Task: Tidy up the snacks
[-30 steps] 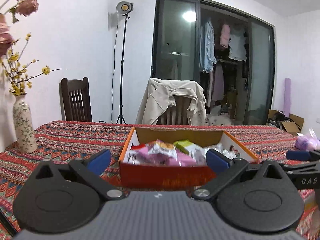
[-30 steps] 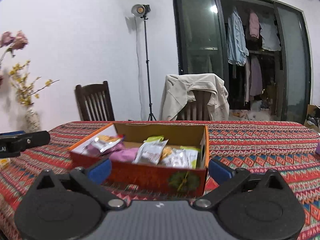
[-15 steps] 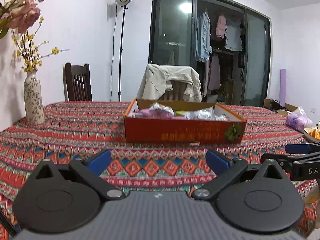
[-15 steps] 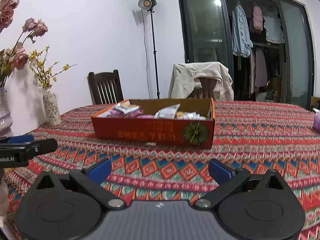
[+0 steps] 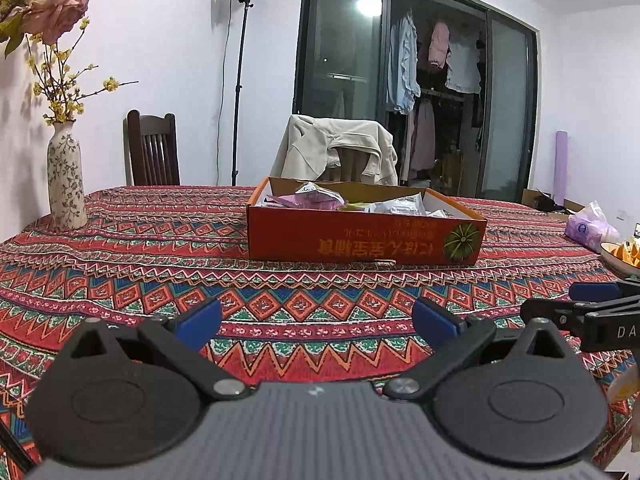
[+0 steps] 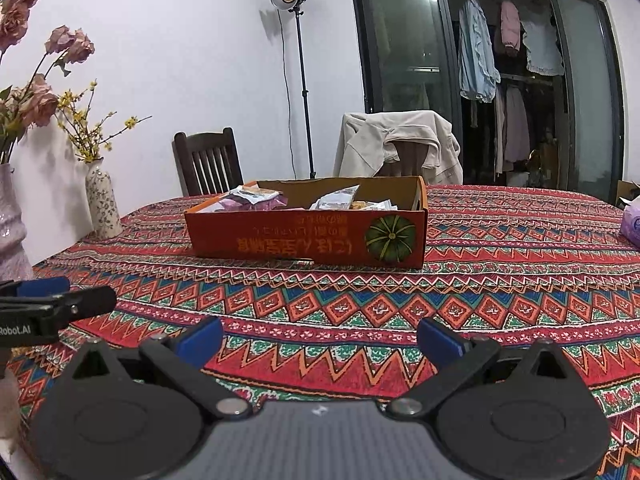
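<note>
An orange cardboard box (image 5: pixel 360 240) with a pumpkin picture stands on the patterned tablecloth (image 5: pixel 160 280), and it also shows in the right wrist view (image 6: pixel 304 240). Several snack packets (image 5: pixel 316 198) lie inside it, pink, white and green (image 6: pixel 256 196). My left gripper (image 5: pixel 316 318) is open and empty, low over the near part of the table, well back from the box. My right gripper (image 6: pixel 320 338) is open and empty, likewise well short of the box. Each gripper shows at the edge of the other's view.
A patterned vase with yellow flowers (image 5: pixel 66 176) stands at the table's left edge. A purple tissue pack (image 5: pixel 588 224) and a plate of orange pieces (image 5: pixel 624 252) sit at the right. Chairs (image 5: pixel 152 152) and a lamp stand (image 5: pixel 238 80) are behind the table.
Both grippers have pulled back from right above the box to the near side of the table. The box now looks smaller and farther away. Both stay open.
</note>
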